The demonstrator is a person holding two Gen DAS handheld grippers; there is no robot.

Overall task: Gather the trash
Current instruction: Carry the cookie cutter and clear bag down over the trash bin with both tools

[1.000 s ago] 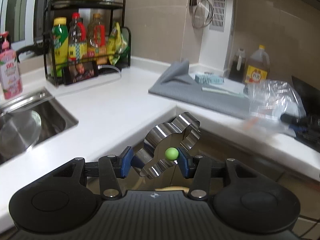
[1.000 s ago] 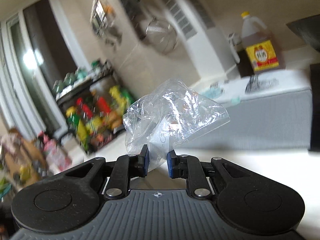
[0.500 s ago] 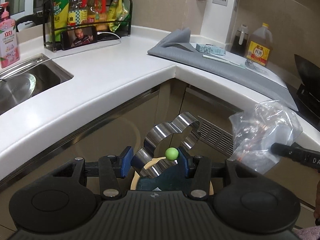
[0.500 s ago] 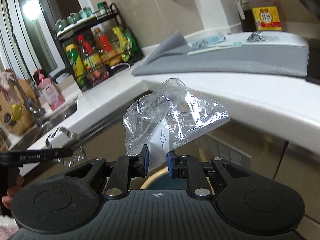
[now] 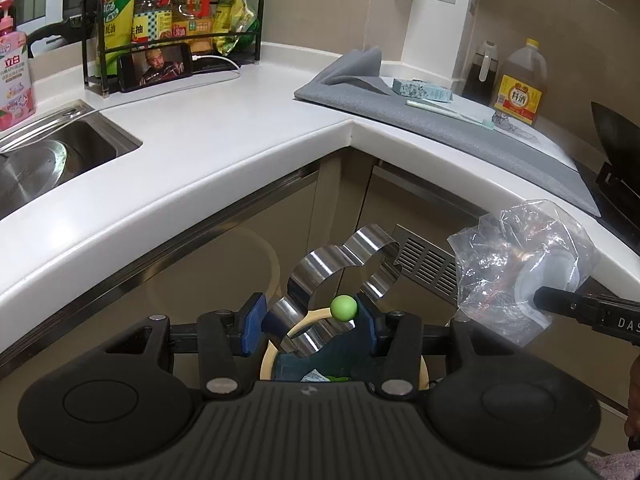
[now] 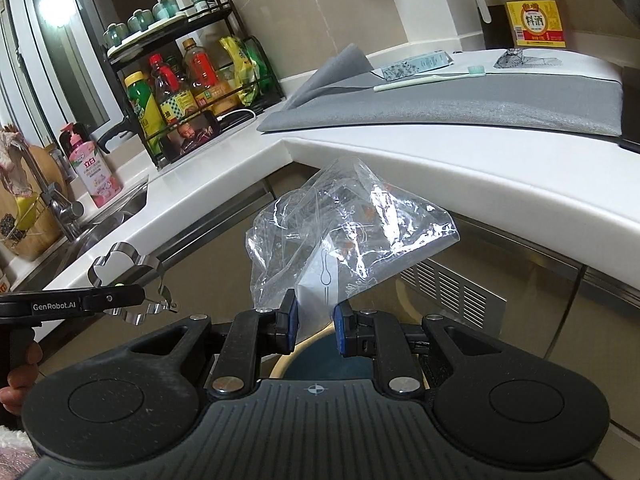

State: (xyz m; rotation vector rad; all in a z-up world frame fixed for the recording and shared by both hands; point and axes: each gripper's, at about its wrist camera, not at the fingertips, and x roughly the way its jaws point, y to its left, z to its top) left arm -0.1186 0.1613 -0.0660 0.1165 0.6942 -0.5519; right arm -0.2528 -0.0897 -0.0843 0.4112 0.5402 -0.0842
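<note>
Both pieces of trash are in hand and held over the bin (image 5: 276, 350), which sits on the floor below the inner corner of the surface (image 5: 224, 140). The left claw (image 5: 311, 326) is clamped on a shiny metal cutter ring (image 5: 340, 264); the right claw (image 6: 316, 320) pinches a crumpled clear plastic bag (image 6: 352, 228) by its lower end. This looks like the drop step: each load hangs above or just beside the bin's cream rim. Next, each claw needs to sit squarely over the opening, then release; the light bag may cling to the pads
</note>
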